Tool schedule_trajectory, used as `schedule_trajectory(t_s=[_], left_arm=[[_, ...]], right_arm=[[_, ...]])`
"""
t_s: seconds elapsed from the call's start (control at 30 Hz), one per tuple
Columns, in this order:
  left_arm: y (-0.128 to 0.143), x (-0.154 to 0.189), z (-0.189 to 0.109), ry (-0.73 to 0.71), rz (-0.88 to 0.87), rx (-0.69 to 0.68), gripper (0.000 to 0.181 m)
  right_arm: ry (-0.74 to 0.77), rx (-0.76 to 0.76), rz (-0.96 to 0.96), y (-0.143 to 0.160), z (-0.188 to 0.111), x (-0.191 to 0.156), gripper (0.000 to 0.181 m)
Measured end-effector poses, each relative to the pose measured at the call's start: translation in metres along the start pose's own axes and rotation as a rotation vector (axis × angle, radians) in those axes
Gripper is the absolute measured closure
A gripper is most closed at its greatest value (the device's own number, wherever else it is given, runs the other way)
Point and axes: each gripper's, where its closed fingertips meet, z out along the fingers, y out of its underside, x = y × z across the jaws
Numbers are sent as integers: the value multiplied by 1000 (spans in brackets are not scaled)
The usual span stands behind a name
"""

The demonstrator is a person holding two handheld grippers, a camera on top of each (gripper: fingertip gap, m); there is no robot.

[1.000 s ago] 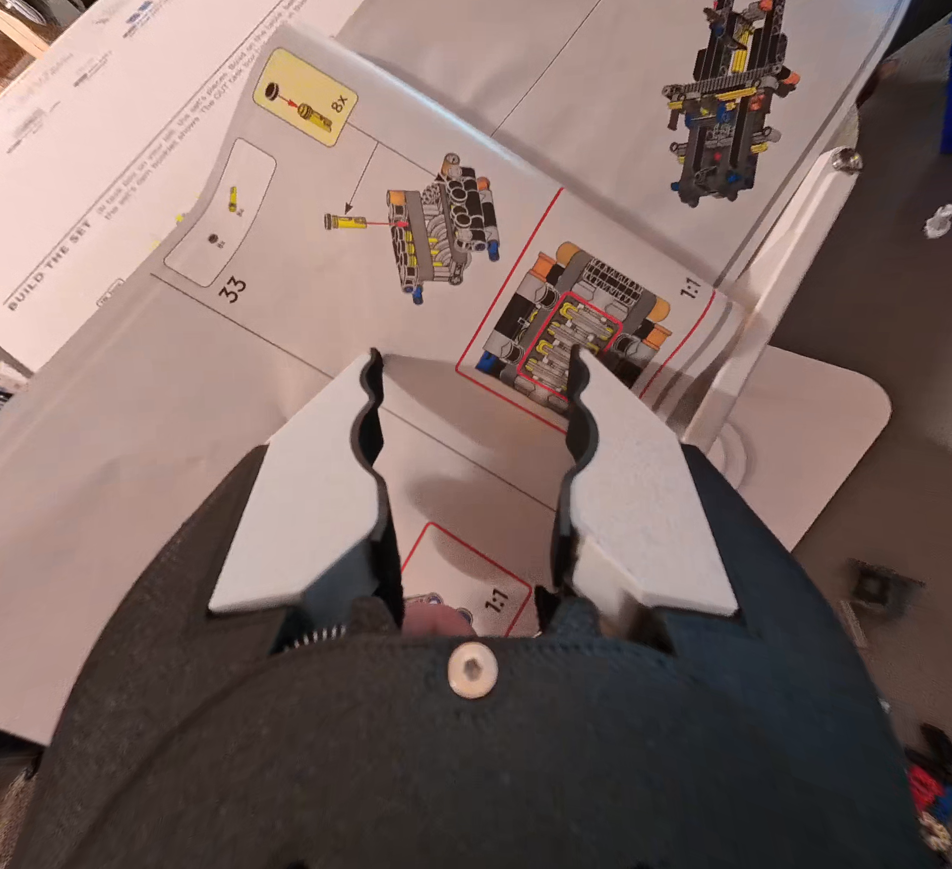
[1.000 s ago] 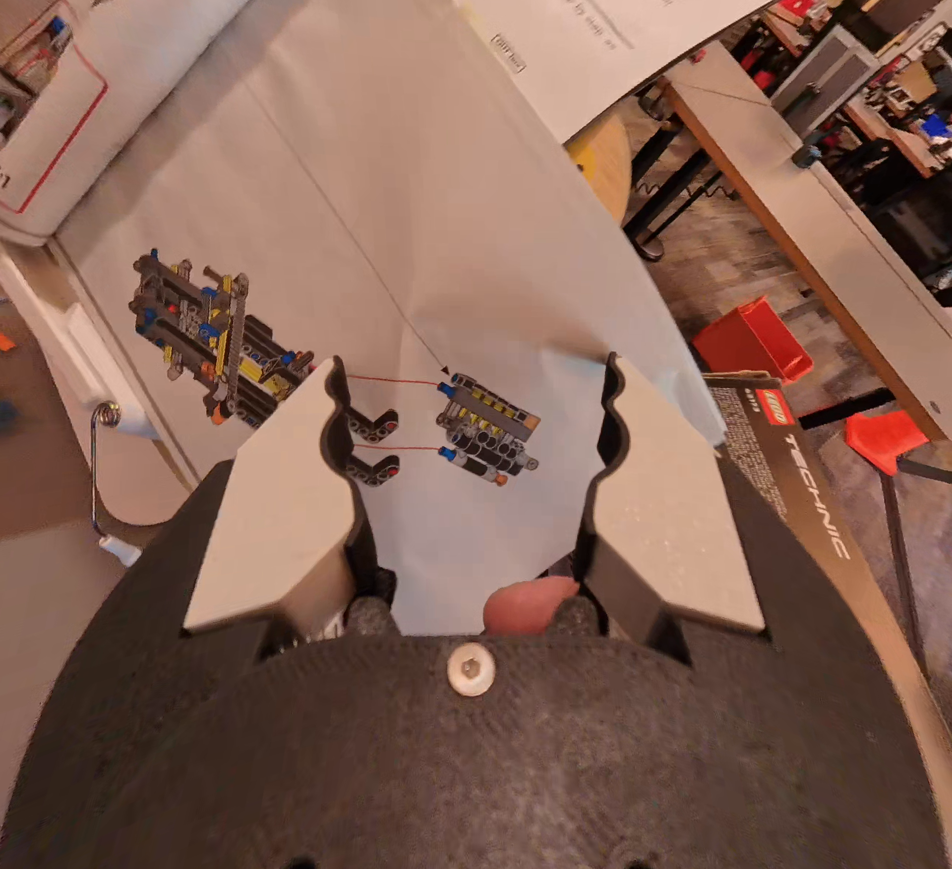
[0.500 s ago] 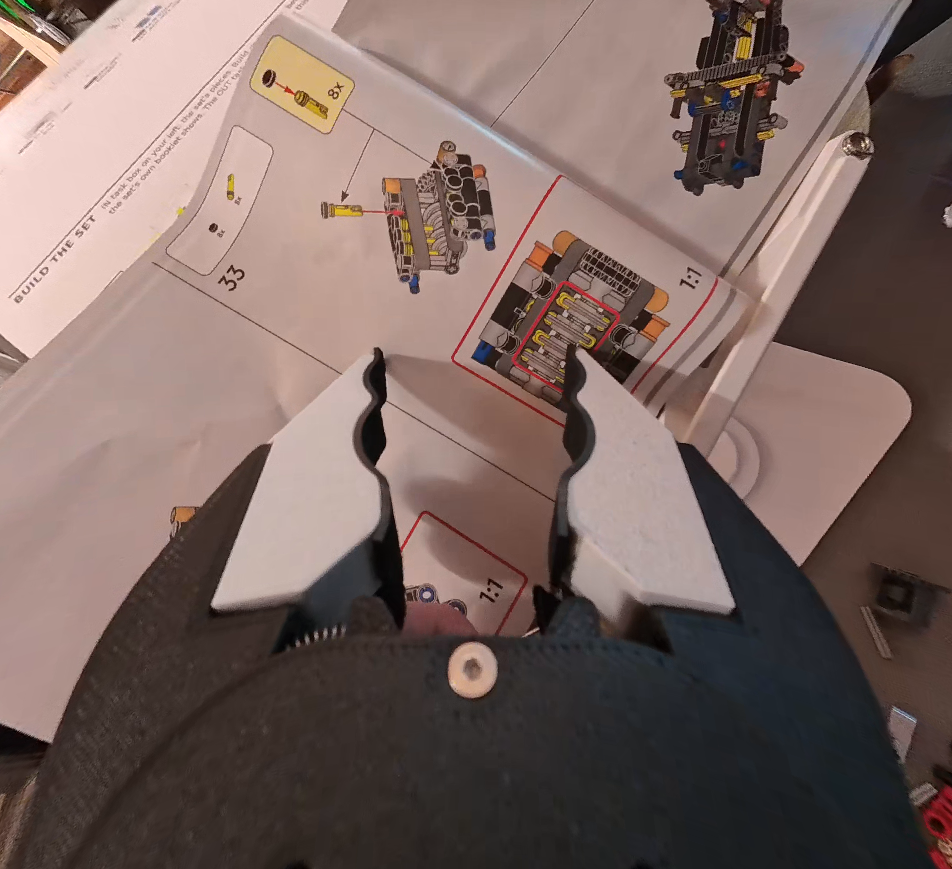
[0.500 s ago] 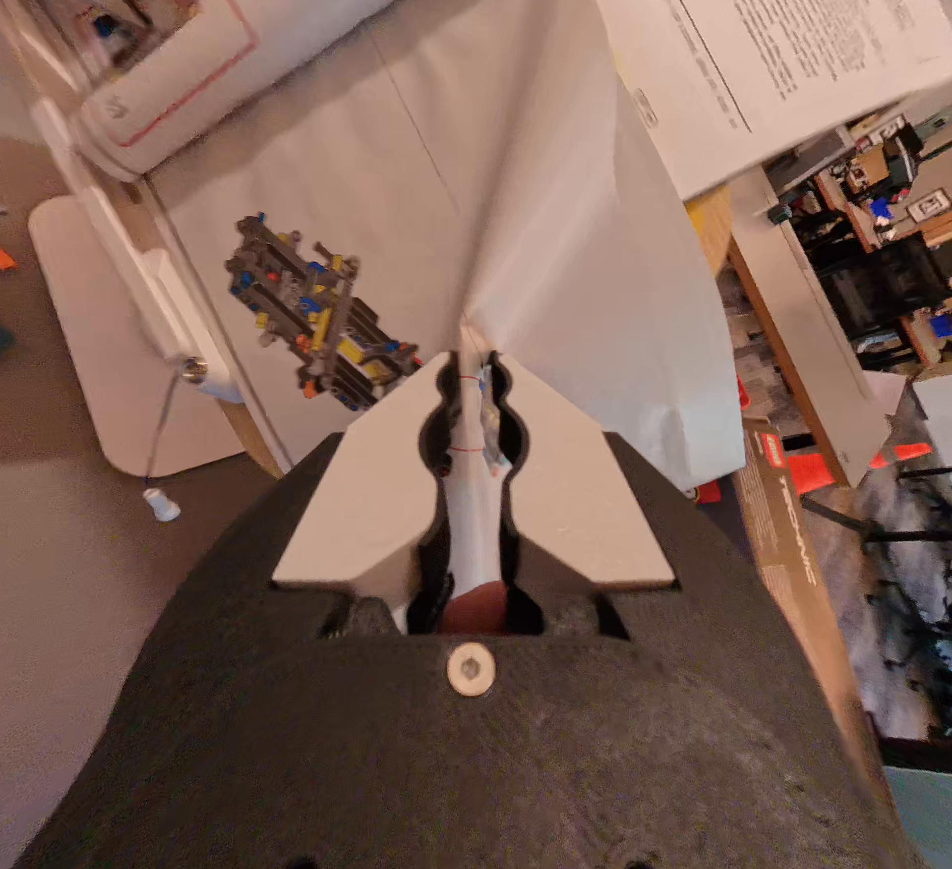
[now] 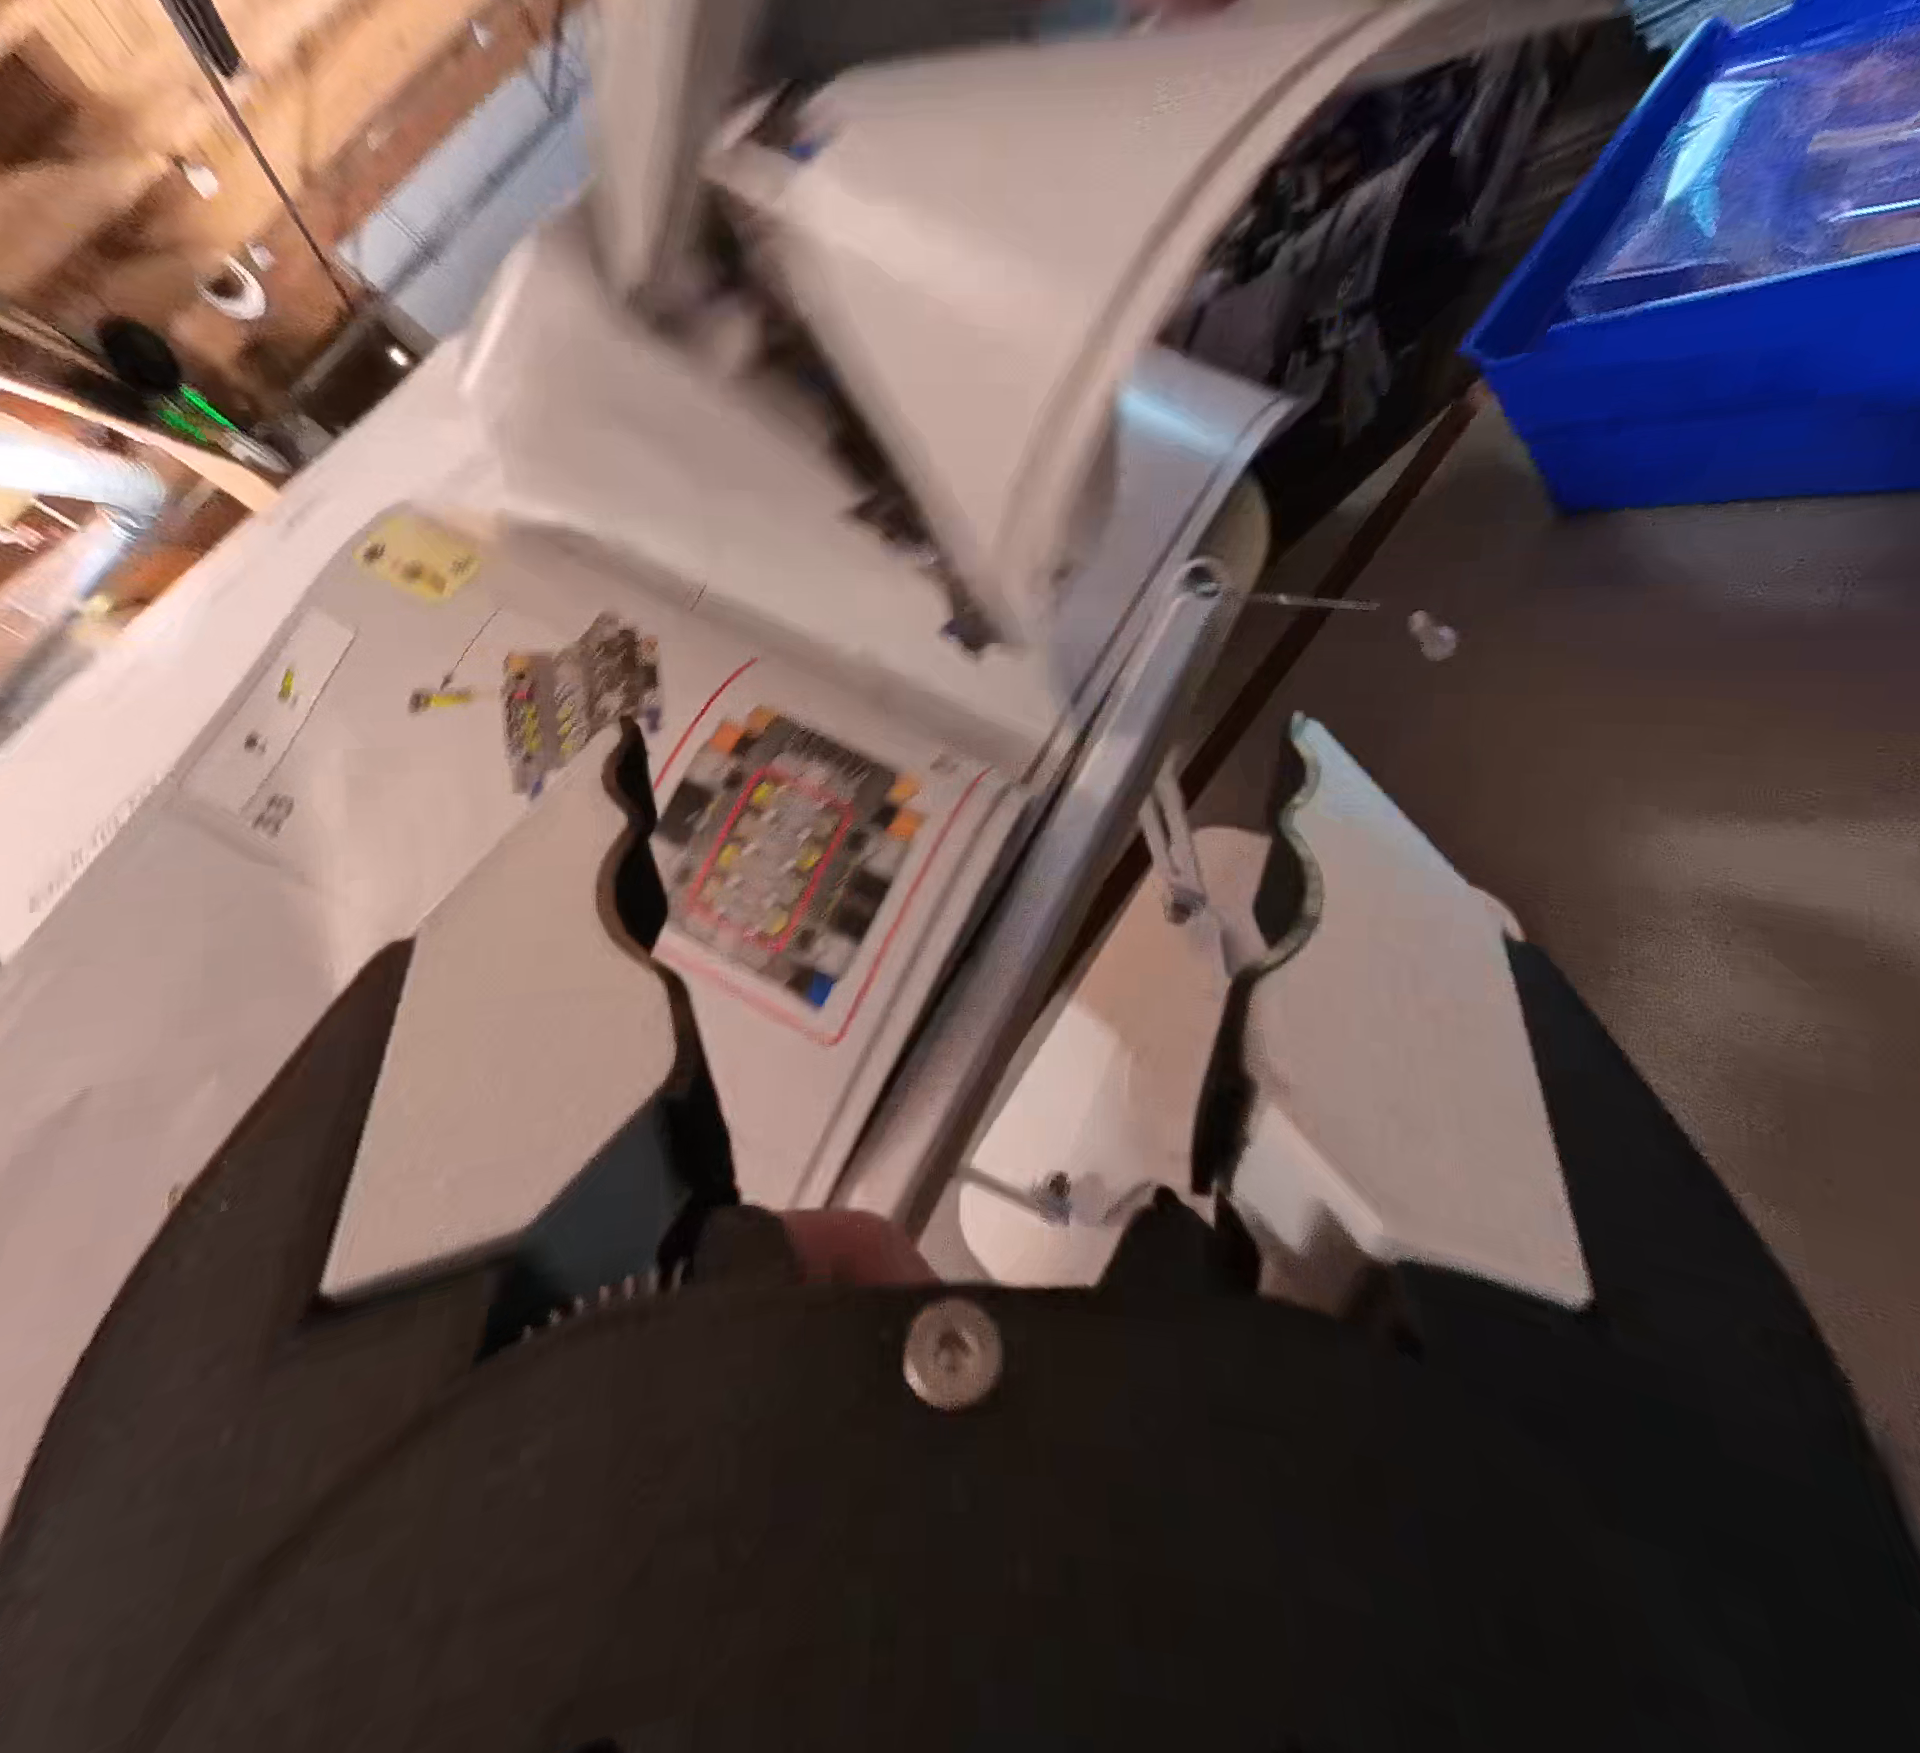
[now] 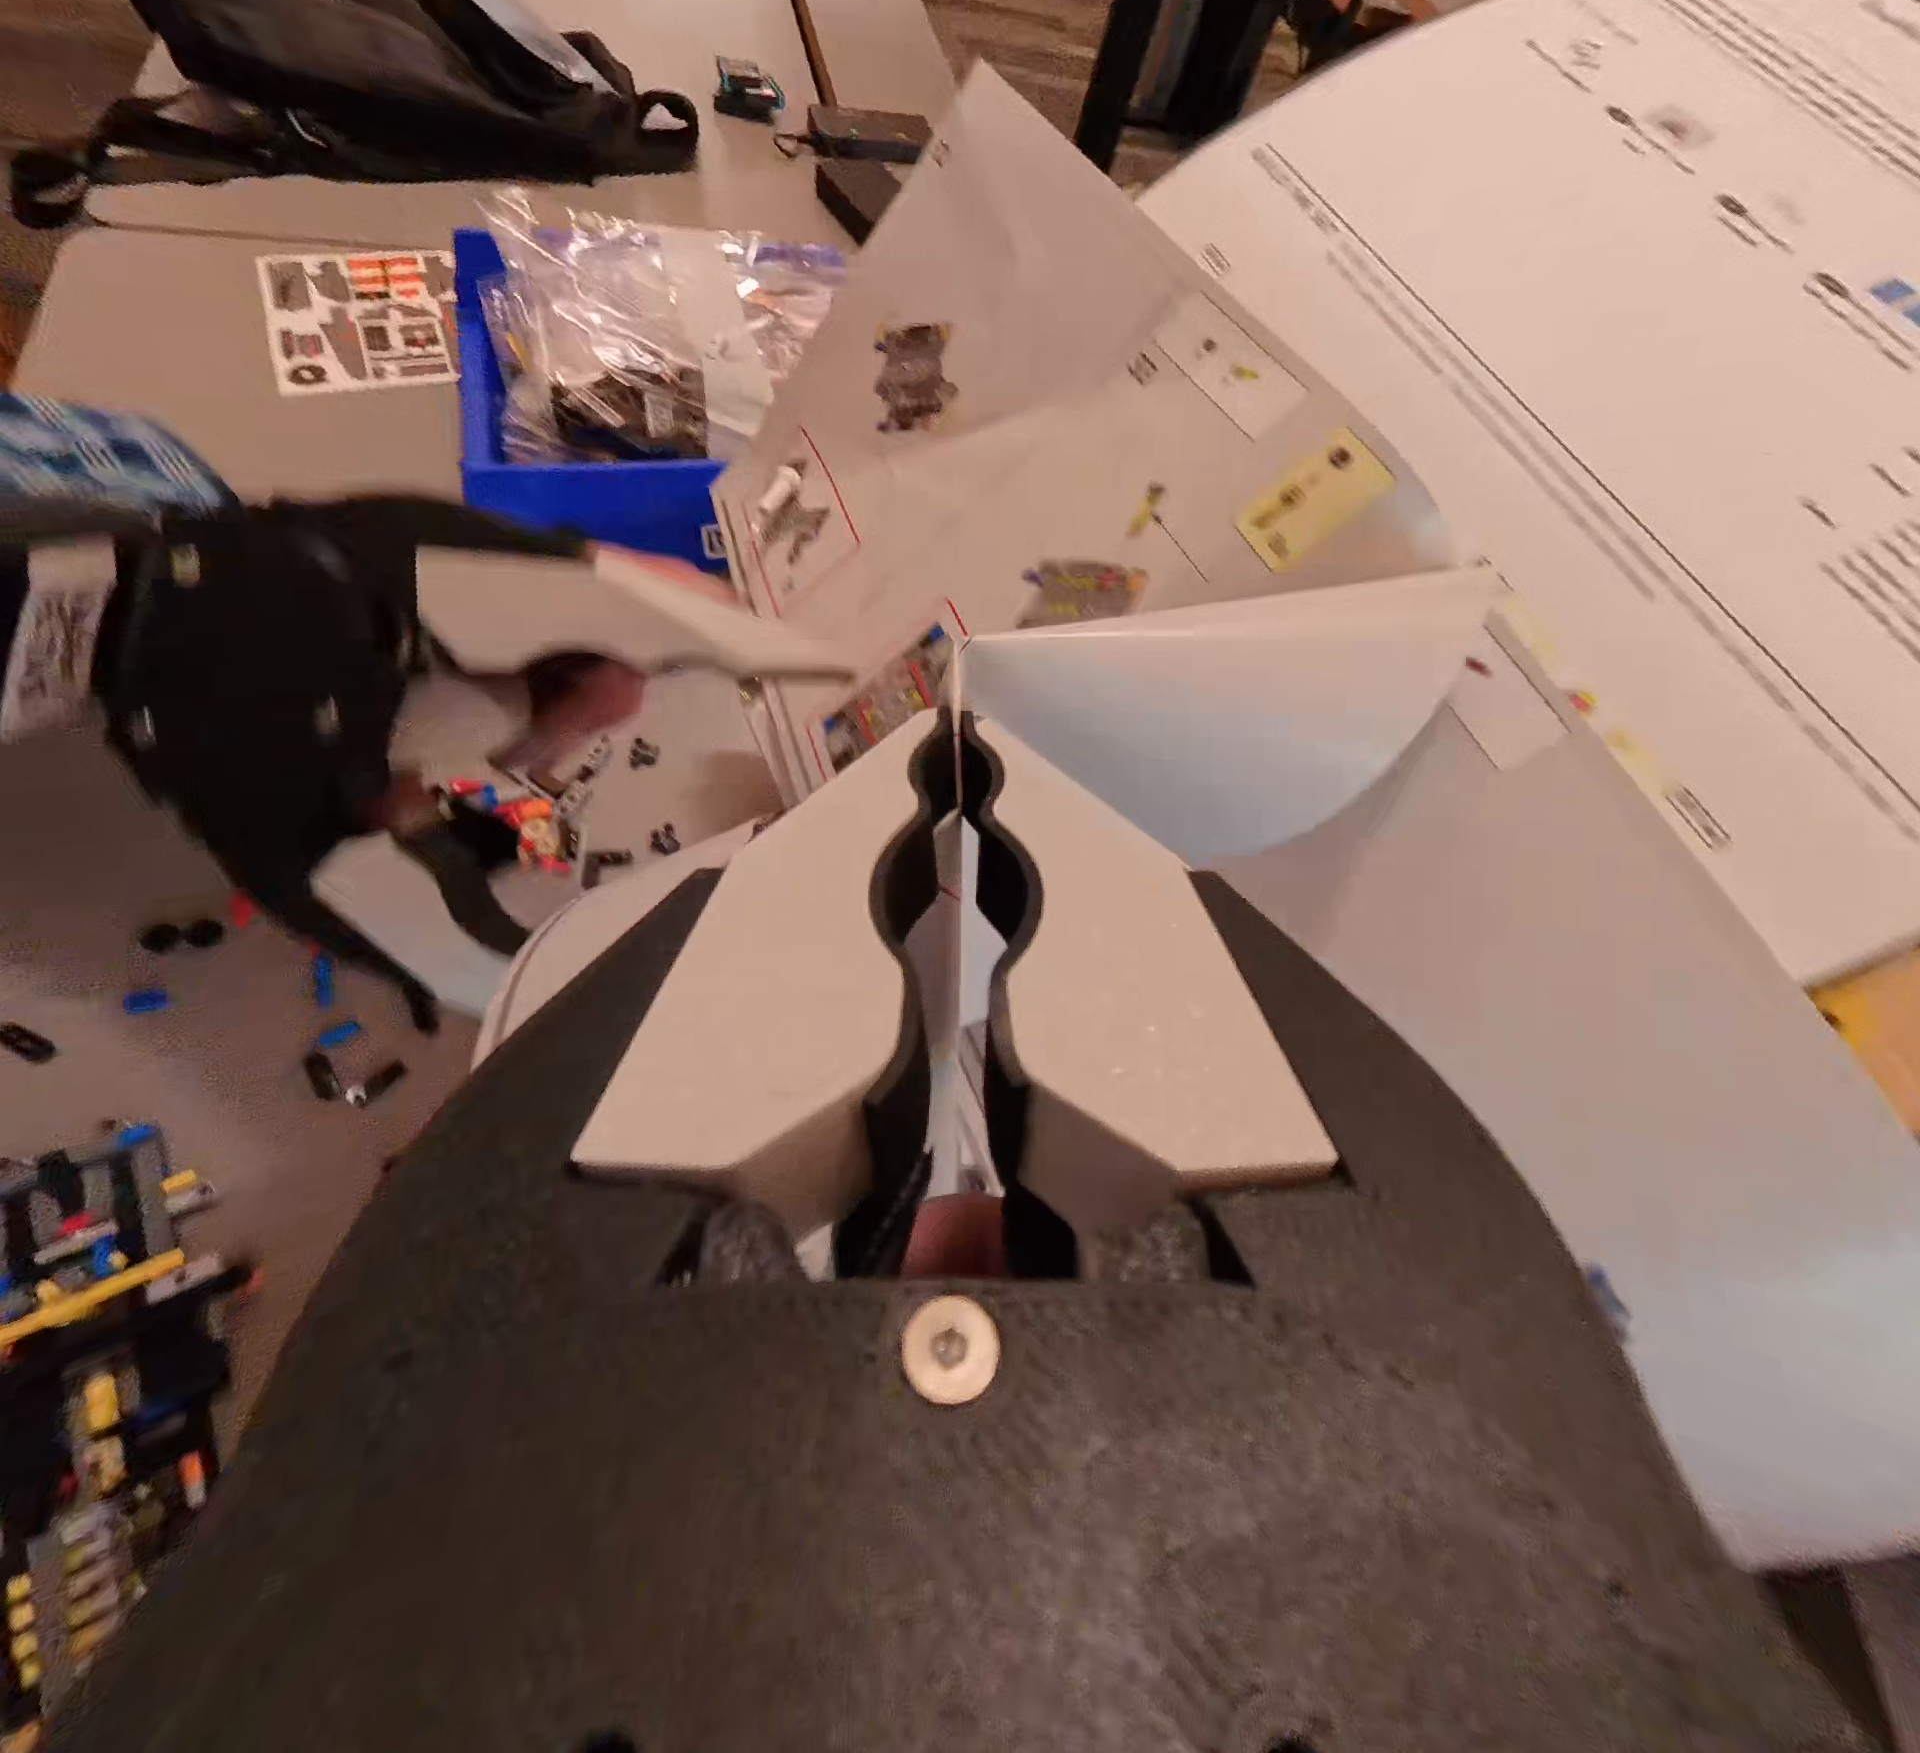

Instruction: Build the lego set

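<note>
Our right gripper is pinched tight on a thin page of the lego instruction book. The page stands on its edge between the two fingers and curls away toward 2 o'clock. The gripper points up toward 12 o'clock, tipped down over the book.

Our left gripper is wide open and holds nothing. It points toward 12 o'clock over the book's lower edge and the white book stand. This view is blurry. In the right wrist view we see the left gripper at 9 o'clock.

A blue bin with plastic bags sits at 11 o'clock. Loose lego pieces lie at 8 o'clock on the grey table. A half-built lego model sits at the left edge.
</note>
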Motion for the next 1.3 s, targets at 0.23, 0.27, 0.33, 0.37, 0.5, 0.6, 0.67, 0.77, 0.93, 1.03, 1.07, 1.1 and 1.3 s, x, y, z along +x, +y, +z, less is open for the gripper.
schedule_trajectory(t_s=[0.23, 0.27, 0.33, 0.37, 0.5, 0.6, 0.67, 0.77, 0.93, 1.03, 1.07, 1.1, 1.3], left_arm=[[-11, -23, 10, -218, -244, 103, 148], [-7, -26, 10, -215, -302, 114, 160], [-2, -32, 6, -195, -395, 146, 174], [2, -35, 2, -181, -444, 159, 177], [16, -40, -12, -103, -645, 212, 176], [19, -45, -25, -61, -754, 292, 170], [26, -55, -34, -85, -784, 313, 168], [32, -65, -48, -86, -824, 354, 166], [58, -79, -74, -156, -836, 327, 135], [97, -87, -88, -305, -816, 199, 117], [106, -84, -89, -306, -832, 164, 120], [113, -81, -89, -301, -855, 121, 118], [118, -69, -70, -180, -971, -34, 138]], right_arm=[[-25, 86, 22, -41, 31, -20, 158], [-6, 98, 8, -47, 26, -18, 148], [58, 173, -26, -62, 7, -10, 137], [116, 191, -44, -65, -5, -2, 138], [274, 15, -128, -25, -12, 29, 155], [142, -113, -97, 16, 19, 14, 158], [127, -159, -160, 27, 45, 6, 157], [145, -143, -317, 14, 80, -5, 154], [222, -16, -398, -36, 109, -6, 163], [237, -19, -397, -45, 120, 1, 164], [264, -3, -413, -50, 122, 4, 164], [257, 11, -416, -52, 126, 3, 165], [280, -89, -448, -33, 148, 12, 163]])
